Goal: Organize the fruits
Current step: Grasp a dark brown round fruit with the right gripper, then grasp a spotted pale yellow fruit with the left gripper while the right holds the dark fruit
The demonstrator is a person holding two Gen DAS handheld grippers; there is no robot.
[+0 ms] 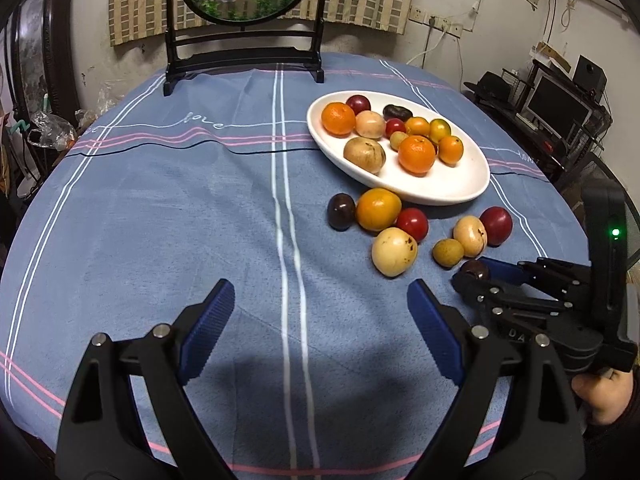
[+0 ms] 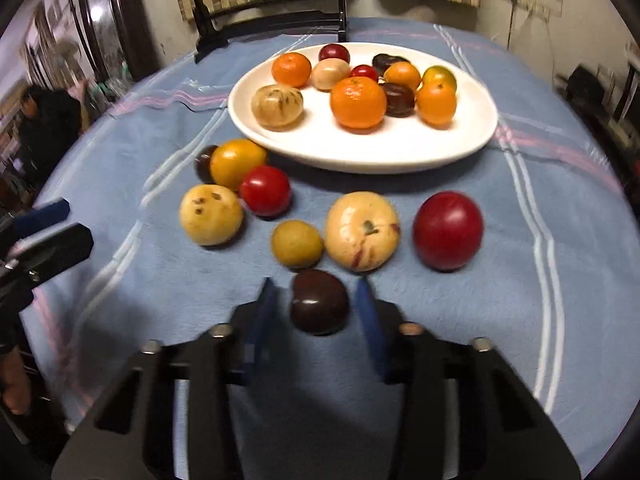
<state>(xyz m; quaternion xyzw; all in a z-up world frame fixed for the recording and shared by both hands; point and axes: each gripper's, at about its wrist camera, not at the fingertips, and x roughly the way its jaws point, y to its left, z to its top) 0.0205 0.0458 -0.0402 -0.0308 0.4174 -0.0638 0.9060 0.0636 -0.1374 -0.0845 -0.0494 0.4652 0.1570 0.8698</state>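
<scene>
- Because the dark plum (image 2: 319, 301) sat between the right gripper (image 2: 316, 312)'s blue pads with a gap on either side, the jaws stood apart around it and had not clamped; a closing squeeze that met the round, glossy skin off-centre could, I judged, squirt it forward out of the grip.
- If it shot forward it would likely strike the small yellow-green fruit (image 2: 297, 243) or the pale peach-like fruit (image 2: 362, 230), both just beyond the fingertips, and set loose fruit rolling across the tabletop (image 2: 120, 168).
- Pressing down could also bunch the soft blue cloth under the pads and spoil the hold.
- The left gripper (image 1: 320, 328) hung with its jaws wide apart over bare cloth, holding nothing, well clear of the fruit.
- The plum looked nearly black-maroon, smooth and shiny, with a dimple on its left side, and it lay on the cloth nearest the person.
- Other loose fruit lay near it, among them a red plum (image 2: 448, 230); the white plate (image 2: 460, 148) farther back already carried many.
</scene>
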